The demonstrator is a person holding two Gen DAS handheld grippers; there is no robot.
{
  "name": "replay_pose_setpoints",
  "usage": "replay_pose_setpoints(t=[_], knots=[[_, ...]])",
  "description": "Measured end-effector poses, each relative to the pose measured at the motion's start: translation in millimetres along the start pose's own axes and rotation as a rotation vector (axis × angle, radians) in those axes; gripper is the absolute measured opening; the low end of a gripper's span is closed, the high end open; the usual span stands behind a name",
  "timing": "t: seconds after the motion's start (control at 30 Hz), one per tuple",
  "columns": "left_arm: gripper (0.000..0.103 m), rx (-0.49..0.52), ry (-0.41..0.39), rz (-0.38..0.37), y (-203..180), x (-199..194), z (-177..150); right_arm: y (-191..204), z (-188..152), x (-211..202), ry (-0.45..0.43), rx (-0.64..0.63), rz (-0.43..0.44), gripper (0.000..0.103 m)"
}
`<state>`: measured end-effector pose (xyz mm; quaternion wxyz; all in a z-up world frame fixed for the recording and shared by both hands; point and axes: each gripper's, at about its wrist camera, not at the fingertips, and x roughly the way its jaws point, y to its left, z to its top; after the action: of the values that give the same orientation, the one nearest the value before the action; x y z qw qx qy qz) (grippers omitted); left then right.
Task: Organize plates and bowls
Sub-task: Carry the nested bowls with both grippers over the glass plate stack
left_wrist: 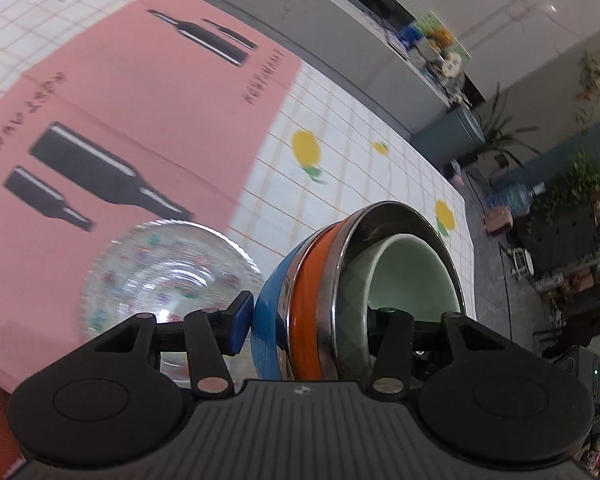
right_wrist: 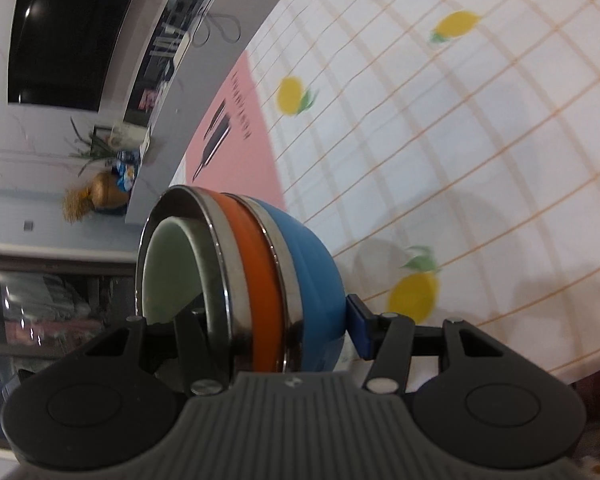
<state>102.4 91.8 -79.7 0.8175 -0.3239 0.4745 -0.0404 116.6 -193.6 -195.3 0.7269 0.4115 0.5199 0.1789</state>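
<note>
lemon-print tablecloth (right_wrist: 460, 140) under a pink mat (left_wrist: 120, 100) — both grippers (left_wrist: 312, 320) (right_wrist: 272, 320) clamp the bowl stack (left_wrist: 320, 300).

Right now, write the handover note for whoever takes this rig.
Left tool: shut on the bowl stack, one finger outside the blue bowl, one inside.
Right tool: shut on the same stack from the opposite side.
Stack: blue, orange, steel and pale green bowls nested, held tilted above the tablecloth.
Glass plate lies on the pink mat.
Left: set the stack down.
</note>
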Motion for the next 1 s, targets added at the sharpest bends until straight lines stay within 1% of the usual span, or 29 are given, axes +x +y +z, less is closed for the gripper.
replay_pose_setpoints(t=[0.13,0.27,0.47,0.7,0.8,1.0], knots=[[0.055,-0.055,-0.011,0.024,27.0,-5.9,4.7,18.8,-6.8,26.7,0.048,-0.032,-0.014,0.054],[0.055,-0.112,-0.006,0.048,51.1,-6.3,6.1,26.5,-13.5,54.9,0.099,-0.044,-0.034,0.054],[0.055,-0.152,0.000,0.068,69.4,-0.3,8.4,29.0,-18.7,83.1,0.152,-0.052,-0.055,0.054],[0.055,-0.151,-0.004,0.078,78.5,2.1,5.8,27.7,-18.2,96.2,0.173,-0.062,-0.057,0.054],[0.056,-0.158,-0.003,0.058,82.0,3.3,4.0,24.8,-18.6,94.0,0.169,-0.069,-0.056,0.054],[0.056,-0.173,0.001,0.044,84.8,3.5,1.3,25.2,-16.1,93.4,0.167,-0.102,-0.059,0.054]])
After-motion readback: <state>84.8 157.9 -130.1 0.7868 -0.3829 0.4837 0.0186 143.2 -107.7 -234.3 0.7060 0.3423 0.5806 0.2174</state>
